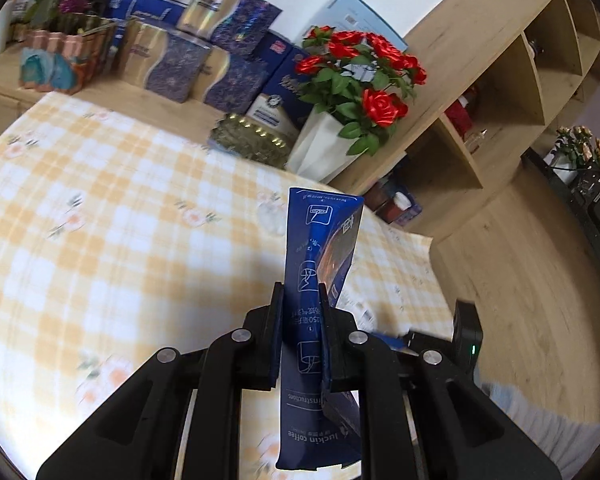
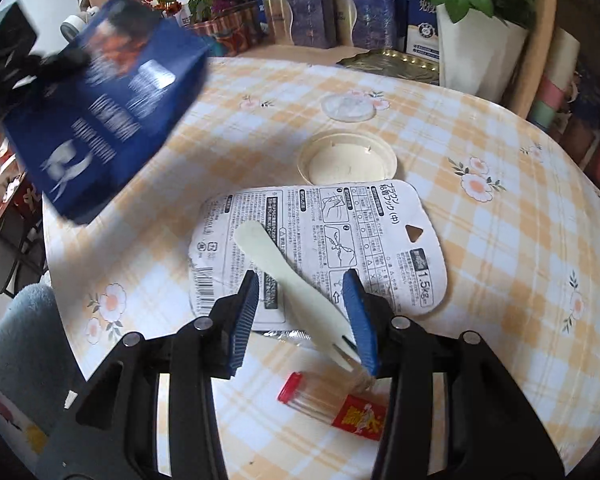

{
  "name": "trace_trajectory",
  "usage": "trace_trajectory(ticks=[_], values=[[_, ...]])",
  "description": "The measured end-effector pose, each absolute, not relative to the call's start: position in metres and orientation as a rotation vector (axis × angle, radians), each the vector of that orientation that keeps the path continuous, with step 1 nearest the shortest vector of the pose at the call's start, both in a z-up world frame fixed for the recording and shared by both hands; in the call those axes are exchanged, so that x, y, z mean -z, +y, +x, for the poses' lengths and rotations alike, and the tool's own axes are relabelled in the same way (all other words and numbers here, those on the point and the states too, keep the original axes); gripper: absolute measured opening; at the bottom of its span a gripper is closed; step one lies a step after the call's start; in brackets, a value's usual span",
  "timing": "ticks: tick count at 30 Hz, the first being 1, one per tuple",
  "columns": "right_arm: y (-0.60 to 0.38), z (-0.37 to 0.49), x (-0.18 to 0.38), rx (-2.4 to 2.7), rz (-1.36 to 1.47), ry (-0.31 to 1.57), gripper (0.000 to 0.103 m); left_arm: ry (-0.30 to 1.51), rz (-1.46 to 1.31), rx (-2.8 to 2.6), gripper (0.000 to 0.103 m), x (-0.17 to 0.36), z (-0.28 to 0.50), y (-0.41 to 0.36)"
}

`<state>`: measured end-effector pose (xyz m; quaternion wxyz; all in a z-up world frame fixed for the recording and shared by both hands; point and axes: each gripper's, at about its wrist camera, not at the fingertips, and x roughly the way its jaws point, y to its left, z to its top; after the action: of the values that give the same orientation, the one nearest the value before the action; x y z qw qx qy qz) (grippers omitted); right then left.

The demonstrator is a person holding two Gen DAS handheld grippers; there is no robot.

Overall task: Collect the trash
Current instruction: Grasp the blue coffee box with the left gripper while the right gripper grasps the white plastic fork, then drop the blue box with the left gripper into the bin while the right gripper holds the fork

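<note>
Your left gripper [image 1: 300, 292] is clamped on one flattened blue coffee packet [image 1: 320, 248], its jaws narrow with the packet pinched between the pads and standing up past the fingertips, clear of the checked tablecloth [image 1: 100, 220]. The right wrist view shows the same packet [image 2: 104, 108] blurred and held up at the left, above the table's edge.

Your right gripper [image 2: 304, 300] hangs over the rest of the litter with its jaws partly open and nothing gripped. One pale plastic fork [image 2: 296, 280] lies between the blue pads, on one printed backing card [image 2: 340, 232]. The fork's long axis runs diagonally, handle toward the upper left and tines toward the lower right, close by the right-hand pad; it crosses the jaw line at a slant, not square to it. I judge the right hand the nearer by far, and a small roll would square the pads to the handle.

Count on the table: one fork, one card, one round cream lid [image 2: 348, 160] just beyond the card, one clear disc [image 2: 348, 106] farther back, one small clear vial with a red cap [image 2: 324, 400] nearest you.
</note>
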<state>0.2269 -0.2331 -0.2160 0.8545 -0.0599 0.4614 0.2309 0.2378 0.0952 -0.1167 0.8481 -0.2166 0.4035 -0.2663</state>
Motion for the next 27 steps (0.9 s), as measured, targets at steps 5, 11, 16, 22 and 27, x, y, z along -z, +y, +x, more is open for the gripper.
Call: trace_trajectory(ticks=[5, 11, 16, 22, 27], values=[[-0.224, 0.233, 0.222, -0.546, -0.157, 1.005, 0.027, 0.871, -0.473, 0.512, 0.015, 0.128, 0.216, 0.119], [-0.219, 0.213, 0.206, -0.555, -0.071, 0.954, 0.016, 0.879, -0.486, 0.489, 0.015, 0.135, 0.195, 0.129], [-0.235, 0.184, 0.192, -0.520, 0.145, 0.878, 0.016, 0.877, -0.470, 0.503, 0.015, 0.133, 0.171, 0.124], [-0.247, 0.125, 0.186, -0.487, 0.340, 0.798, 0.016, 0.881, -0.416, 0.550, 0.015, 0.124, 0.139, 0.111], [-0.258, 0.074, 0.186, -0.446, 0.428, 0.762, 0.016, 0.884, -0.339, 0.608, 0.015, 0.114, 0.109, 0.096]])
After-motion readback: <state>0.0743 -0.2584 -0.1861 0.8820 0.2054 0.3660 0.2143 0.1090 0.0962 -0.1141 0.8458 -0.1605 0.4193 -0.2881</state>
